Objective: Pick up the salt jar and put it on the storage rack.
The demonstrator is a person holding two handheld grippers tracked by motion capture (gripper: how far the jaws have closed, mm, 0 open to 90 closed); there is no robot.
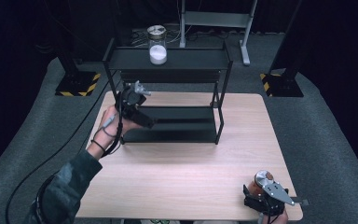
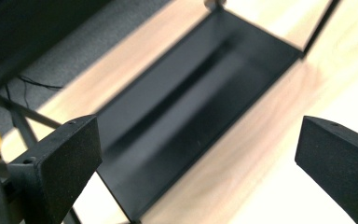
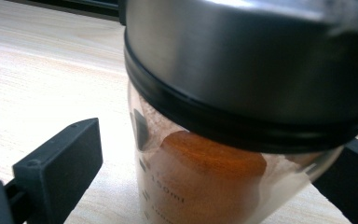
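Your left gripper (image 1: 144, 119) stands wide with nothing between its jaws, over the lower shelf of the black rack (image 1: 168, 59). Your right gripper (image 1: 261, 196), at the table's (image 1: 182, 172) near right corner, has the spice jar (image 3: 205, 177) between its jaws; the left jaw stands clear of the glass, so no grip shows.

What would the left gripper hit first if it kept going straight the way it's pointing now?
Most likely the black rack's bottom shelf. The left gripper has its jaws wide apart with nothing between them, aimed down along that shelf, with wooden table beside it. Depth is hard to judge.
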